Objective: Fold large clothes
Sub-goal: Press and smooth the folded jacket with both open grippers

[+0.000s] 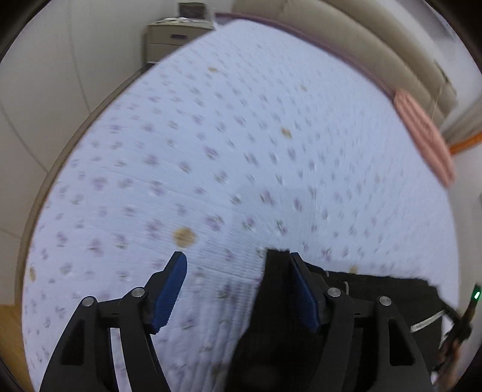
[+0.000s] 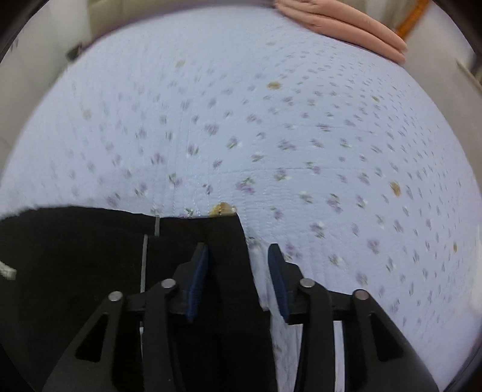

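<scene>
Lying flat on the bed, the black garment (image 2: 90,256) fills the 7 to 9 o'clock part of the right wrist view, its far hem running roughly level and ending in a corner near the middle of the picture. A thin pale line crosses the dark cloth, and a small pale tag shows at the 9 o'clock edge. In the left wrist view the same black garment (image 1: 376,301) occupies the 5 o'clock part, one corner poking up beside the right-hand blue pad.

The right tongs (image 2: 238,283) stand partly open. The garment's edge lies between the blue pads: the left pad sits over the dark cloth, the right pad over the bedspread, and neither visibly presses the fabric. The left tongs (image 1: 238,289) are spread wide. Between the pads lies mostly bedspread, with the garment's corner at the right pad; whether that pad touches the cloth I cannot tell, and nothing is pinched.

Around the garment the bedspread (image 2: 271,135) is pale blue, quilted, sprinkled with small purple flowers and a few tan blotches, blurred in both views. A folded pink cloth (image 2: 346,27) rests at the far edge of the bed, toward 1 o'clock. In the left wrist view a beige padded headboard (image 1: 376,54) curves behind the bed at 1 o'clock, and a pale drawer cabinet (image 1: 174,39) stands at 11 o'clock beside the white wall (image 1: 60,75).
</scene>
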`<state>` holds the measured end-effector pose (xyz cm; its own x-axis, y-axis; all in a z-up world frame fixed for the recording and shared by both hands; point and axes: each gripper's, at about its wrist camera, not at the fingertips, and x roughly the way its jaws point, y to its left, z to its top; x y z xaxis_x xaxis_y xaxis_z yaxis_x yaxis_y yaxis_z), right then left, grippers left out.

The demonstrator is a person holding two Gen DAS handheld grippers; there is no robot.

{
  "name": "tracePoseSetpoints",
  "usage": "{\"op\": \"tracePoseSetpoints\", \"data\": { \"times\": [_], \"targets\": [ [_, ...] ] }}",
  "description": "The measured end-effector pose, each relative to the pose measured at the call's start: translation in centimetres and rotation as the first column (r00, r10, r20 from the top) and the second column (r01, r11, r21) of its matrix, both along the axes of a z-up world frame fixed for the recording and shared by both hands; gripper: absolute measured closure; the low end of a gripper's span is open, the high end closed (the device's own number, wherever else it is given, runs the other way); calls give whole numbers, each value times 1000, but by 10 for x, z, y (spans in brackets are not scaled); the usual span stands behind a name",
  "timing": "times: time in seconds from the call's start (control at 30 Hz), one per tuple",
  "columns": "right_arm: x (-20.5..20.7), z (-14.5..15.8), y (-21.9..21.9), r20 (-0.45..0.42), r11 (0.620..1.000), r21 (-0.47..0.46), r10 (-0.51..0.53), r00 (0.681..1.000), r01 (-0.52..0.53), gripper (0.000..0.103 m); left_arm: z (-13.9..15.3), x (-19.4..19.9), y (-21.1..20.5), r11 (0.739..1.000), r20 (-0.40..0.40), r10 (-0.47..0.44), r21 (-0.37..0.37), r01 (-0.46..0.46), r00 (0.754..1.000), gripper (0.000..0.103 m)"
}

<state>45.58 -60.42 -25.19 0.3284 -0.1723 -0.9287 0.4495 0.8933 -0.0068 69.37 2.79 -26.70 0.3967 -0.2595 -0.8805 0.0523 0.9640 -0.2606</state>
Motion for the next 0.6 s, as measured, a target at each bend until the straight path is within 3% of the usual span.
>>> {"op": "tracePoseSetpoints", "data": {
  "times": [0.13,0.17,0.27,0.37,0.47,0.6],
  "targets": [
    [-30,40,13,63,1000,9,-6,998,5,58,36,-16,1,986,93,-7,166,-8,996,32],
    [-35,47,18,69,1000,7,0,998,0,58,43,-24,2,984,99,-14,178,-4,995,32],
    [-54,72,44,102,998,39,36,994,-40,58,60,-56,-8,986,109,-46,164,28,993,32],
    [-69,87,82,111,990,96,91,990,-102,58,76,-106,-44,979,132,-131,171,107,983,32],
    [-74,90,123,92,976,144,152,984,-164,58,84,-164,-93,973,134,-219,100,207,966,32],
    [-74,79,173,63,965,111,232,971,-238,58,68,-216,-150,951,123,-308,70,302,943,32]
  ]
}}
